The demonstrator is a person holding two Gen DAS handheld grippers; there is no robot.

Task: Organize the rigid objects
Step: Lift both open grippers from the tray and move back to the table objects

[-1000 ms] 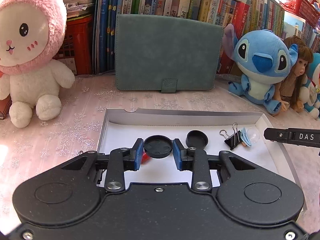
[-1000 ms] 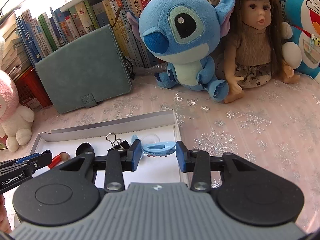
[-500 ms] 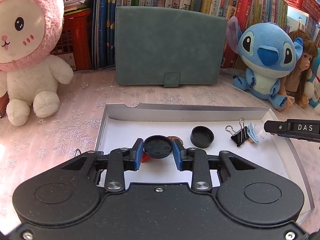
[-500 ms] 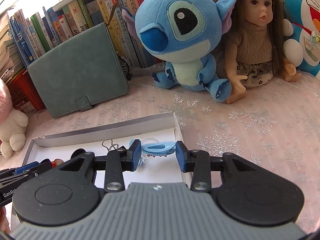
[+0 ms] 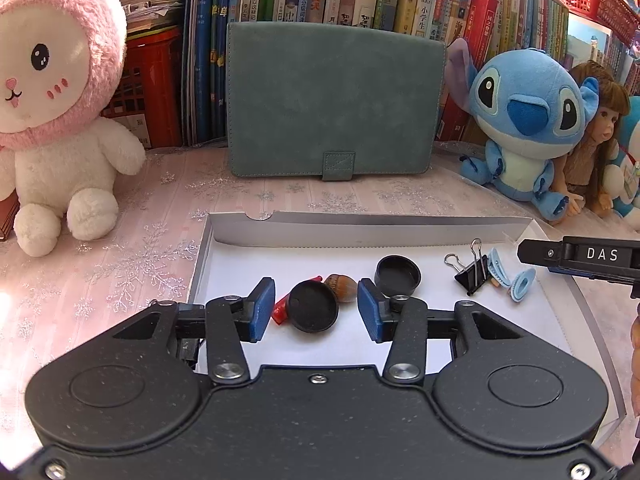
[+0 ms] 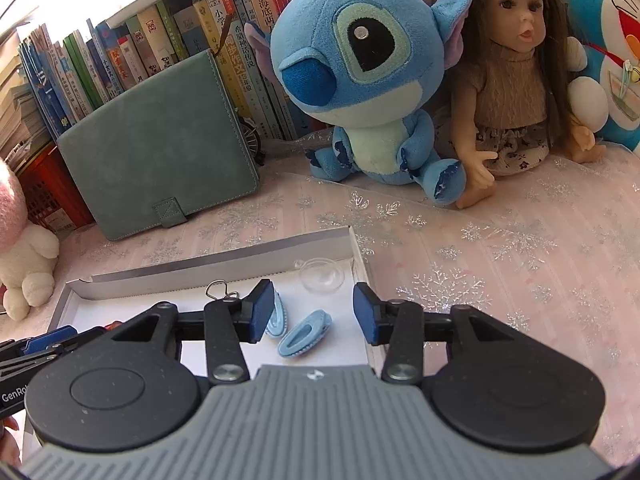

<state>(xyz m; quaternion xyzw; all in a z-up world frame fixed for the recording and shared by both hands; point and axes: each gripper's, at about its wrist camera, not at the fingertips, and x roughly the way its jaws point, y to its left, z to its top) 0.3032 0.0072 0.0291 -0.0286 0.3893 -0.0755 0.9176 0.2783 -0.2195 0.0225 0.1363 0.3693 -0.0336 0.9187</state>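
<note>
A shallow white box (image 5: 360, 228) lies on the table. In it are a black round lid (image 5: 313, 312), a second black lid (image 5: 398, 276), a brown nut (image 5: 342, 287), a red piece (image 5: 280, 312), a black binder clip (image 5: 472, 274) and two light blue clips (image 5: 522, 285). My left gripper (image 5: 316, 314) is open, and the black lid lies free between its fingers. My right gripper (image 6: 314, 318) is open above a blue clip (image 6: 305, 333) lying in the box (image 6: 224, 264). A clear round cap (image 6: 322, 276) lies beyond it.
A green case (image 5: 336, 100) leans on a row of books at the back. A pink and white plush rabbit (image 5: 52, 120) sits left. A blue plush (image 5: 524, 120), a doll (image 6: 516, 92) and another blue plush (image 6: 612, 52) sit right.
Both grippers have opened. The black lid has left the left gripper and the blue clip has left the right gripper; both now lie in the box. Both grippers have drawn back a little.
</note>
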